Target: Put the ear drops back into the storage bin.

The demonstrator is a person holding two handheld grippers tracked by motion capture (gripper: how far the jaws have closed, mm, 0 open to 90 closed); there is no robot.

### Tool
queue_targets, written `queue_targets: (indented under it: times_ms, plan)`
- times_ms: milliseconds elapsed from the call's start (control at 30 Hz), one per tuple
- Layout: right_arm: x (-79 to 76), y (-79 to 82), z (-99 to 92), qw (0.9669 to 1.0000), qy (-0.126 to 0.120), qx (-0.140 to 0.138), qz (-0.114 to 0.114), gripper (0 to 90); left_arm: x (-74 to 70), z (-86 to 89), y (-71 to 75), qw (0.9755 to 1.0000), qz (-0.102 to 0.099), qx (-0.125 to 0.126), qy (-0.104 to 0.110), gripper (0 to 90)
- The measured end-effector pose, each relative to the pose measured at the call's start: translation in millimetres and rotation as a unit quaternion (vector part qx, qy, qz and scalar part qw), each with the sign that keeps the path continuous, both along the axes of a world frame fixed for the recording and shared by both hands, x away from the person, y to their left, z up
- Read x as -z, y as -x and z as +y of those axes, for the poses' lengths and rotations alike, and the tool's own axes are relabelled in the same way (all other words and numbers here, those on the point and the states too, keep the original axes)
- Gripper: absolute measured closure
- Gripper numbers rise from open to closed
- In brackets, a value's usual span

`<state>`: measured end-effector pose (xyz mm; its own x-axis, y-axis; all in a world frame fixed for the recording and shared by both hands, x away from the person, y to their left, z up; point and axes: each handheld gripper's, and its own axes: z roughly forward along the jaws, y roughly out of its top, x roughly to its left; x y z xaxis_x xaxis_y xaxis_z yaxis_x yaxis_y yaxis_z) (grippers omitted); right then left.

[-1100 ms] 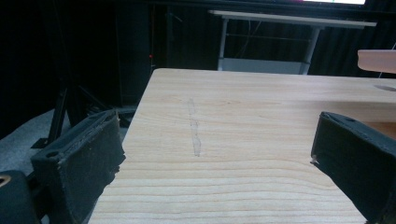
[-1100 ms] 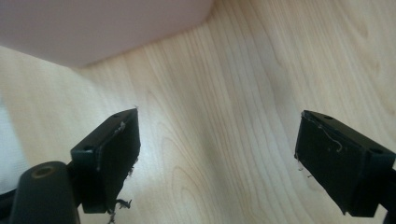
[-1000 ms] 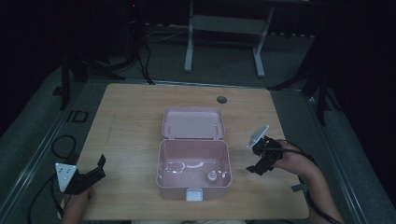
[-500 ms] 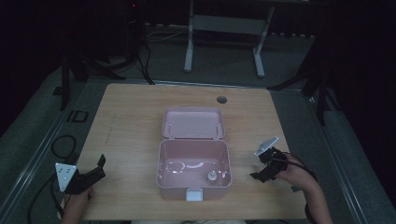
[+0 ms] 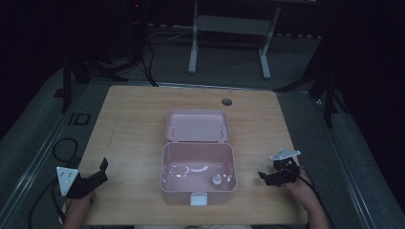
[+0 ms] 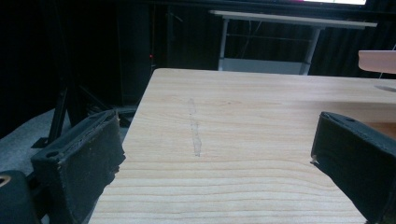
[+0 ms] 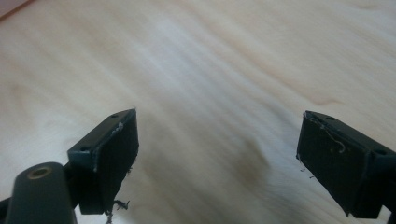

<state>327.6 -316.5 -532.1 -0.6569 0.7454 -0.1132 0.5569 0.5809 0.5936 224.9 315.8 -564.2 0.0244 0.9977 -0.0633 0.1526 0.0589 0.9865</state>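
A pink plastic box (image 5: 198, 188) stands open at the middle front of the wooden table (image 5: 133, 124), its lid (image 5: 197, 126) leaning back. Inside lie a small white knob-like piece (image 5: 217, 180) and a pale curved strip (image 5: 198, 168). My left gripper (image 5: 98, 174) rests at the table's front left corner, jaws wide apart with bare wood between them (image 6: 219, 154). My right gripper (image 5: 268, 178) sits low over the table to the right of the box, also open, with nothing between its pads (image 7: 112, 158). A corner of the pink box (image 6: 377, 60) shows at the right edge of the left gripper view.
A round cable hole (image 5: 227, 101) is in the table's far edge. A white desk frame (image 5: 229, 24) stands on the dark floor beyond. Cables (image 5: 64, 148) lie on the floor left of the table.
My right gripper has drawn back from beside the box toward the front right of the table and dropped lower. The left gripper has stayed put.
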Motion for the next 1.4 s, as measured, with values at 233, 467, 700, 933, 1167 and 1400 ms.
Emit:
queue_targets:
  times_ms: [233,467,700,933,1167,1400]
  plan:
    - [8.7,3.7,-10.3,0.9971,-0.022,0.062,-0.037,12.3,0.0,-0.1,0.0,1.0000,-0.001,0.000,0.000,2.3]
    - [12.4,7.5,-17.7,0.9875,-0.048,0.122,-0.088,12.3,0.1,-0.5,0.3,1.0000,-0.001,-0.001,-0.003,2.4]
    - [16.4,13.1,-14.8,0.9737,-0.055,0.163,-0.150,12.3,0.0,-0.1,0.0,1.0000,0.000,-0.001,0.000,2.4]
    - [15.9,16.3,-17.5,0.9549,-0.108,0.202,-0.189,12.4,0.0,0.2,-0.3,1.0000,0.001,0.000,0.000,2.4]
    - [16.6,18.6,-20.4,0.9413,-0.122,0.231,-0.214,12.3,-0.1,0.2,-0.4,1.0000,0.001,0.000,0.000,2.4]
    - [16.8,19.9,-19.1,0.9385,-0.121,0.232,-0.225,12.3,-0.1,0.3,-0.4,1.0000,0.001,0.001,0.001,2.4]
